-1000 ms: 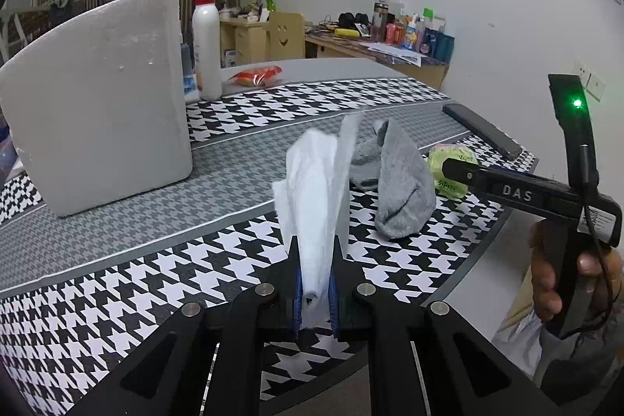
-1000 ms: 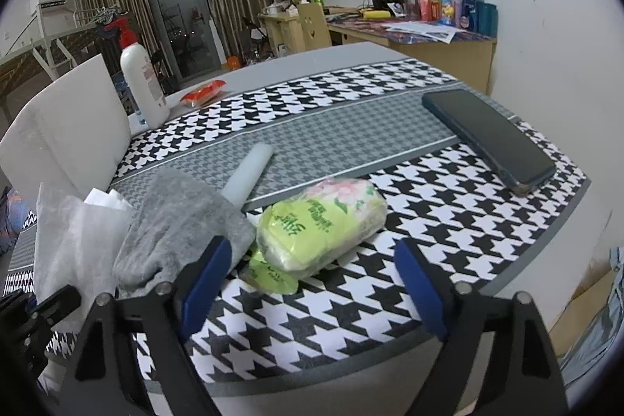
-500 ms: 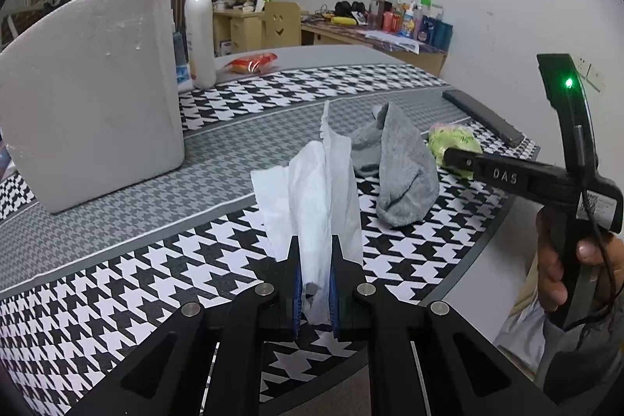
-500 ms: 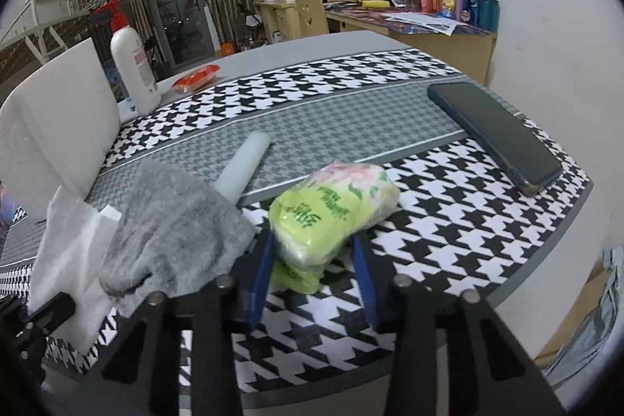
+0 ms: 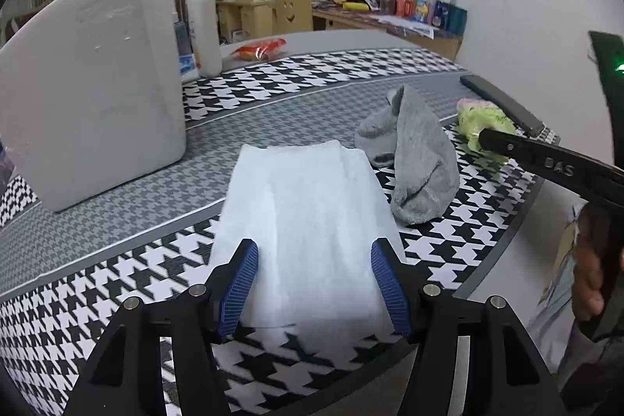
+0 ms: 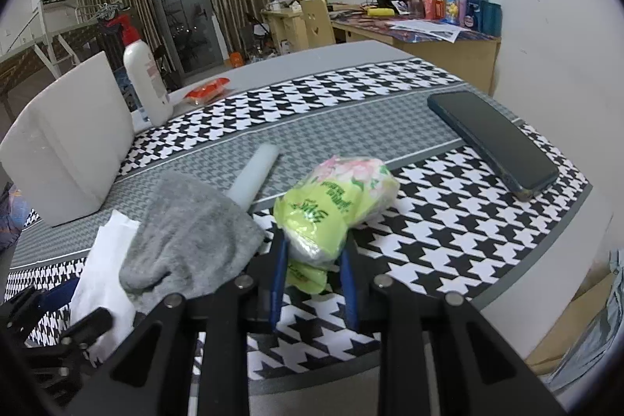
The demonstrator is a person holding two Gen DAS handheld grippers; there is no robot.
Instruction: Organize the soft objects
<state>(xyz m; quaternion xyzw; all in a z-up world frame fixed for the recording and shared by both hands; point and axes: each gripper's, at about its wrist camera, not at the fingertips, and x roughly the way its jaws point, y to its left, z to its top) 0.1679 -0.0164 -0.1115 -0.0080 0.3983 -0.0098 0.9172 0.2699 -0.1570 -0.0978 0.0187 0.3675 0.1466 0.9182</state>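
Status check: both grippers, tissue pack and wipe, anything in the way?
Left gripper opening, wipe flat on table between the jaws. Right gripper closing on tissue pack. Grey cloth beside the pack, phone well off to the side.

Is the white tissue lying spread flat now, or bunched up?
Spread flat: the white tissue lies open on the tablecloth, untouched between the opening left gripper jaws.

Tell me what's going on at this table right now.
A person is sorting soft things with a gripper in each hand. The left gripper is opening over a white tissue that lies flat on the tablecloth, its pads clear of it. The right gripper is closing on a green tissue pack, squeezing its near end. A grey cloth sits between the two, untouched.
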